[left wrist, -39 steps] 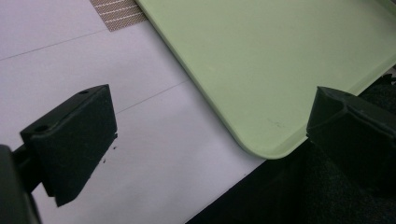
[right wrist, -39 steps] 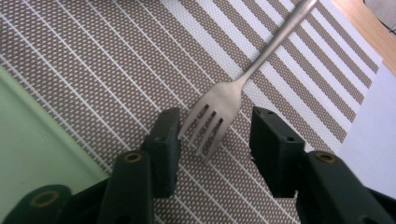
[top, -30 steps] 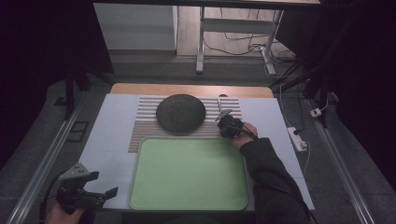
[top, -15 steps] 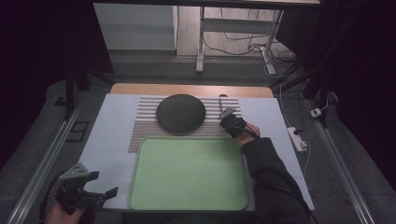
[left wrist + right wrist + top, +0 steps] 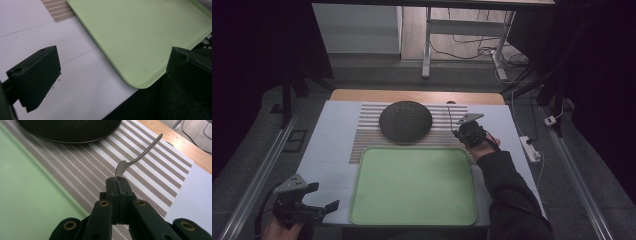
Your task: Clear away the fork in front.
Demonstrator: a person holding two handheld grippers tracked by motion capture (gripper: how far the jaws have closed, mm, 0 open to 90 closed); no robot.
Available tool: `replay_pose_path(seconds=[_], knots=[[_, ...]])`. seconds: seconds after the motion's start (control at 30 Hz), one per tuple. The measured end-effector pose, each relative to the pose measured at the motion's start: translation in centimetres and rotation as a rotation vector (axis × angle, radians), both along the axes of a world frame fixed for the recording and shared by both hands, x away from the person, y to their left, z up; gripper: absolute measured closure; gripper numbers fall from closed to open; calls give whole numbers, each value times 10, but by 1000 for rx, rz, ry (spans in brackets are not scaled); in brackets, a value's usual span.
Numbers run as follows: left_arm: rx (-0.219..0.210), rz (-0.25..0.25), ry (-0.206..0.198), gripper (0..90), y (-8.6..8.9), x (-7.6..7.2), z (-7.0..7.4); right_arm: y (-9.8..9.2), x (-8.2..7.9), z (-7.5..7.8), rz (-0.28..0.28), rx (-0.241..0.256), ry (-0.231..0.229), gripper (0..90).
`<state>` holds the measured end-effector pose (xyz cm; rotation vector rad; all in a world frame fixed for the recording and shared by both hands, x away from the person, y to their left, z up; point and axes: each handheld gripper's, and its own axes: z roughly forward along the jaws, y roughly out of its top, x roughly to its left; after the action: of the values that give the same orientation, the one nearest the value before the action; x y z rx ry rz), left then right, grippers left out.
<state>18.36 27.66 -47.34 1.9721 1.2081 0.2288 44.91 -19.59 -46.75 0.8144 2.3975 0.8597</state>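
Note:
My right gripper (image 5: 117,180) is shut on the broad end of a silver metal utensil (image 5: 140,155); its thin handle rises away over the striped placemat (image 5: 87,162). In the high view this gripper (image 5: 460,132) hovers at the placemat's right end, just past the far right corner of the green tray (image 5: 412,148). A dark round domed dish (image 5: 405,121) lies on the placemat to its left. My left gripper (image 5: 324,207) is open at the table's near left, beside the tray's near corner (image 5: 140,37), with nothing between its jaws (image 5: 112,72).
The white mat (image 5: 332,150) covers most of the table, with a strip of wood (image 5: 412,96) along the far edge. A power strip (image 5: 529,147) lies off the right side. The tray (image 5: 25,195) is bare.
My right gripper has drifted a little to the right with the utensil in it. The left gripper has stayed where it was.

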Motion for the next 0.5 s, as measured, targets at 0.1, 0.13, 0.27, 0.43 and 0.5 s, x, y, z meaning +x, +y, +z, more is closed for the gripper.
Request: replay_pose_path(seconds=[0.1, 0.13, 0.27, 0.43, 0.5], knots=[[-15, -17, -4, 0, -2, 1, 1, -3, -8, 5, 9, 27, 5, 900], [-18, -24, -4, 0, -2, 2, 1, -4, -11, 7, 15, 40, 7, 900], [-61, -54, -10, 0, -3, 4, 2, -8, -23, 15, 29, 78, 10, 900], [-58, -67, -26, 0, -6, 5, 5, -11, -37, 20, 54, 99, 15, 900], [-72, -88, -20, 10, -7, 7, 5, -13, -44, 22, 65, 101, 17, 900]])
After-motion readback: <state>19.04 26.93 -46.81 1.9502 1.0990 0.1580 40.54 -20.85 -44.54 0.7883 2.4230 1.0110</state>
